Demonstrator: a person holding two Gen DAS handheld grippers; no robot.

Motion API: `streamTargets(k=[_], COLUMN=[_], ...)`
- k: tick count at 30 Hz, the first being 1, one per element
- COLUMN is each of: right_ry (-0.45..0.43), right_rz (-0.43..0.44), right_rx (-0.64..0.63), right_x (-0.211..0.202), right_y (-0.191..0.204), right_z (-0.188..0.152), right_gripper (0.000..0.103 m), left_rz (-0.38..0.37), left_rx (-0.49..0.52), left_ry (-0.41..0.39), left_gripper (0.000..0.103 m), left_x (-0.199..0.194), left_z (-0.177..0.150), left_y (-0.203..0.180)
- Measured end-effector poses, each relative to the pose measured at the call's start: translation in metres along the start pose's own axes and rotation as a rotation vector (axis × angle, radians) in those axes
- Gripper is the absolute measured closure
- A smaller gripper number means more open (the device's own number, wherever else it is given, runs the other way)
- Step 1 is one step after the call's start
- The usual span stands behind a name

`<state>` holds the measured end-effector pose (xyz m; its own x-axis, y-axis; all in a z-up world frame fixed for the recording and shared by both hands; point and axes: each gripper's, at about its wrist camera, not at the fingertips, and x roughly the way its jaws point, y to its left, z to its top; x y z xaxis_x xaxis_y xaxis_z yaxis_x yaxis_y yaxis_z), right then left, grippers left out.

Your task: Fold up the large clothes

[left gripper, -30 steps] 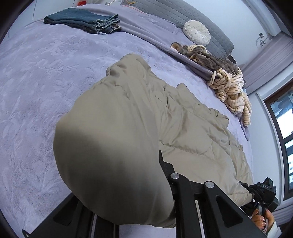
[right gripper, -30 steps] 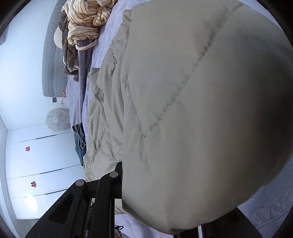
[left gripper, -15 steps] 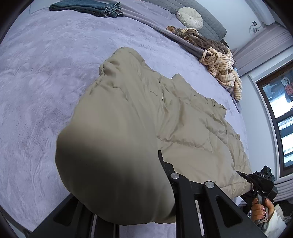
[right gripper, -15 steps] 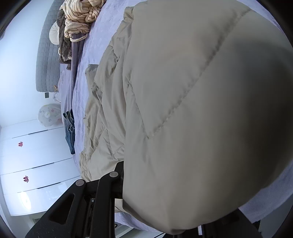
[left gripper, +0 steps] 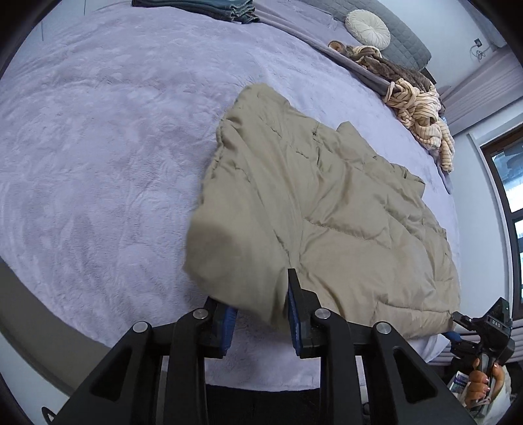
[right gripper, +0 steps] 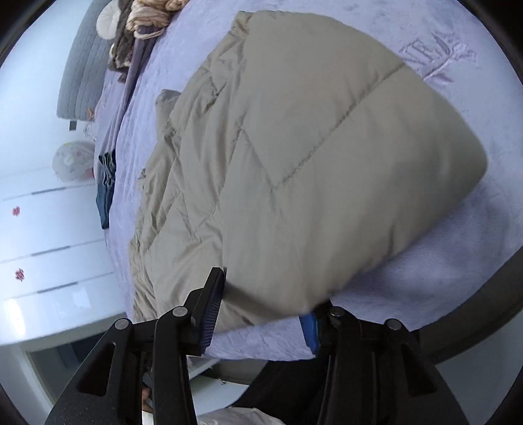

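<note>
beige quilted jacket, lavender bedspread

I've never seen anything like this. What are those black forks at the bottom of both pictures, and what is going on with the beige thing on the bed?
There is no robot here: a person holds a two-fingered tool in each hand, each with a wide-angle camera looking along its fingers. One picture comes from the left hand-held gripper, the other from the right hand-held gripper. Both stand open, with a corner of the beige puffer jacket lying between the fingers. The jacket is spread on a bed with a lilac bedspread. Further back lie folded jeans, a striped knit pile and a round cushion.
</note>
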<state>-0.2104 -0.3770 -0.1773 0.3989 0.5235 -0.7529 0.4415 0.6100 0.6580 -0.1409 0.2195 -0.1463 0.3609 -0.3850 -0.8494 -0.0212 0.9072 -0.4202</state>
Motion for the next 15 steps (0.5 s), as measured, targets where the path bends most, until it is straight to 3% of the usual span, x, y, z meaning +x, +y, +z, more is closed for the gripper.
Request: streamTargets(k=[4,7,10,15], right_ry=[-0.017,-0.079,-0.135,-0.142], right_rz=[0.039,0.056,-0.032,-0.189], right_rx=[-0.163,-0.192,-0.17,-0.081], right_x=[-0.024,-0.034,-0.029,-0.003], right_y=[0.017,0.024,0.02,0.0], right_z=[-0.011,-0.008,0.005,0.028], right_gripper=[0.069,0.071,0.071,0.074], left_rz=[0.079,0.114,0.089,0.183], left_rx=[0.024,0.022,0.028,0.077], left_ry=[-0.095,-0.169,-0.112,0.027], left_gripper=[0.075,0.075,0.075,0.075], left_x=[-0.031,-0.046,-0.029,0.032], left_z=[-0.001,0.007,0.023,0.022], left_y=[-0.002,-0.004,-0.007,-0.008])
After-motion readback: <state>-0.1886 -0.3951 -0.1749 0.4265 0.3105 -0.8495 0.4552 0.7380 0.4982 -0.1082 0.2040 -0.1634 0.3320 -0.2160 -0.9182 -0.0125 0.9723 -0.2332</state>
